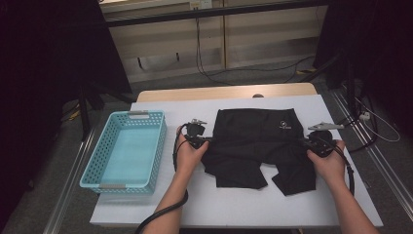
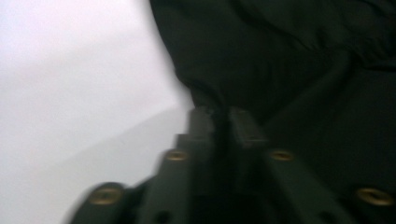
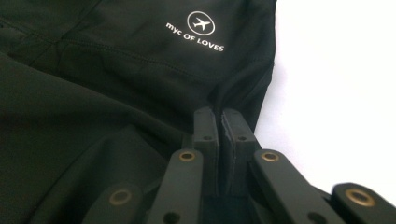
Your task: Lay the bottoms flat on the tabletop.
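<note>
A pair of black shorts (image 1: 255,141) lies on the white table cover (image 1: 243,207), waistband away from me, legs toward me. A small white logo (image 1: 282,125) sits near the waistband's right side. My left gripper (image 1: 210,140) is at the shorts' left edge; in the left gripper view its jaws (image 2: 219,114) are shut on a pinch of the black fabric (image 2: 289,56). My right gripper (image 1: 303,141) is at the right edge; in the right gripper view it (image 3: 219,114) is shut on the hem of the shorts (image 3: 116,84), just below the logo (image 3: 201,23).
A light blue plastic basket (image 1: 97,161) stands at the table's left end, with nothing inside. Beyond the far table edge (image 1: 224,91) cables (image 1: 209,73) run over the floor. A dark stand (image 1: 350,87) rises at the right.
</note>
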`<state>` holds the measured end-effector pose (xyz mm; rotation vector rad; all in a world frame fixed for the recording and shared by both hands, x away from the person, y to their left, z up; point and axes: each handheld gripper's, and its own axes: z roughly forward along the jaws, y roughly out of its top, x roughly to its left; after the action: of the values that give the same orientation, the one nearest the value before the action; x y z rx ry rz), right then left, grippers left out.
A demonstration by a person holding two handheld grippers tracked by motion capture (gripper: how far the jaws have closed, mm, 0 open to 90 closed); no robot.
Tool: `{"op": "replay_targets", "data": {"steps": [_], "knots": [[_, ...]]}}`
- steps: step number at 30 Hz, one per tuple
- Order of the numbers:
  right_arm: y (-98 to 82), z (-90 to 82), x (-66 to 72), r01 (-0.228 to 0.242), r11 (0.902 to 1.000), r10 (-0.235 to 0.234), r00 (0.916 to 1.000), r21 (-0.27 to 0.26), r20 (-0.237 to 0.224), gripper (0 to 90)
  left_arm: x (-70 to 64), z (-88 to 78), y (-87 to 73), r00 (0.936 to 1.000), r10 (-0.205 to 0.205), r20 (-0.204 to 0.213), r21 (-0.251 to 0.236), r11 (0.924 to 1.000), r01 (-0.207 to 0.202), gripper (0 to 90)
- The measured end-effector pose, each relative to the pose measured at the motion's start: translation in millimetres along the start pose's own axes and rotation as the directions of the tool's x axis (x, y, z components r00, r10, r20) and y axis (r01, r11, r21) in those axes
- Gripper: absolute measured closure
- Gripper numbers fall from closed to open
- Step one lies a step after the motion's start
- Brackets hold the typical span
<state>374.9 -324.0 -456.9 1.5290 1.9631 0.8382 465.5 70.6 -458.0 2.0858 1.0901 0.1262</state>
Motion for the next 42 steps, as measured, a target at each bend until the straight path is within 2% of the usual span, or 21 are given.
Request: {"op": "replay_targets", "data": {"steps": [3,5,9,10,11,13,18,20,21,23,27,29,31,37,41,42], "knots": [[-0.3,-0.8,1.0,-0.009,1.0000,0.009,0.9999,0.001,-0.006,85.4,0.0,-3.6,-3.6,0.9989,-0.029,0.037,0.007,0.9996,0.029,89.3],[-0.3,-1.9,1.0,-0.005,1.0000,0.005,1.0000,-0.005,-0.007,85.7,-0.1,-9.1,-6.1,0.9989,-0.019,0.043,0.018,0.9997,0.018,89.6],[-1.0,-5.9,0.2,-0.015,0.9998,0.015,0.9998,-0.011,-0.012,87.2,1.3,-26.2,-14.2,0.9985,-0.028,0.048,0.015,0.9995,0.027,89.7],[-1.5,-7.0,0.0,-0.016,0.9998,0.016,0.9997,-0.011,-0.016,87.7,1.1,-30.0,-17.0,0.9975,-0.042,0.058,0.014,0.9991,0.041,89.7],[-2.2,-8.1,0.4,-0.024,0.9997,0.024,0.9993,-0.004,-0.027,87.9,1.4,-34.0,-19.5,0.9977,-0.033,0.060,0.027,0.9991,0.031,89.7],[-3.2,-10.4,1.9,-0.022,0.9997,0.022,0.9987,0.001,-0.046,88.1,1.4,-40.6,-24.0,0.9965,-0.047,0.069,0.035,0.9984,0.044,89.8],[-2.6,-20.4,6.1,-0.004,1.0000,0.004,0.9983,-0.001,-0.058,87.8,2.6,-49.9,-28.5,0.9979,-0.033,0.056,0.037,0.9989,0.031,89.5],[-0.6,-20.7,6.9,0.017,0.9998,-0.017,0.9991,-0.004,-0.038,80.5,2.1,-48.4,-26.4,0.9995,-0.011,0.029,0.032,0.9994,0.010,85.8],[0.7,-19.8,7.1,0.031,0.9995,-0.031,0.9994,-0.008,-0.013,76.4,2.8,-47.3,-24.8,0.9998,-0.011,0.018,0.019,0.9998,0.011,77.5],[3.9,-16.8,5.5,0.032,0.9991,-0.032,0.9995,-0.029,0.008,71.7,5.6,-45.1,-20.6,0.9994,-0.022,0.025,0.007,0.9997,0.022,70.6],[11.4,-4.0,2.0,0.036,0.9984,-0.034,0.9987,-0.044,0.039,65.4,13.3,-37.9,-8.3,0.9997,-0.011,-0.022,-0.058,0.9983,0.010,47.8],[15.9,4.1,0.3,0.032,0.9988,-0.031,0.9987,-0.038,0.042,62.0,15.4,-31.4,-2.2,0.9997,0.000,-0.026,-0.058,0.9983,-0.001,49.2],[21.1,11.0,-1.0,0.037,0.9987,-0.035,0.9981,-0.036,0.050,62.5,16.1,-22.9,2.0,0.9986,0.016,-0.050,-0.047,0.9987,-0.019,49.4],[36.9,23.6,-4.0,0.035,0.9979,-0.032,0.9981,-0.055,0.052,61.7,18.2,-2.2,7.8,0.9971,0.025,-0.072,-0.042,0.9987,-0.028,52.2],[39.8,35.0,-4.9,0.050,0.9985,-0.048,0.9974,-0.023,0.053,64.4,17.0,4.3,11.4,0.9968,0.023,-0.077,-0.041,0.9988,-0.026,53.2],[39.2,37.7,-5.1,0.052,0.9986,-0.051,0.9972,-0.013,0.054,65.9,15.9,5.8,11.7,0.9964,0.022,-0.082,-0.042,0.9988,-0.025,55.9]]}}
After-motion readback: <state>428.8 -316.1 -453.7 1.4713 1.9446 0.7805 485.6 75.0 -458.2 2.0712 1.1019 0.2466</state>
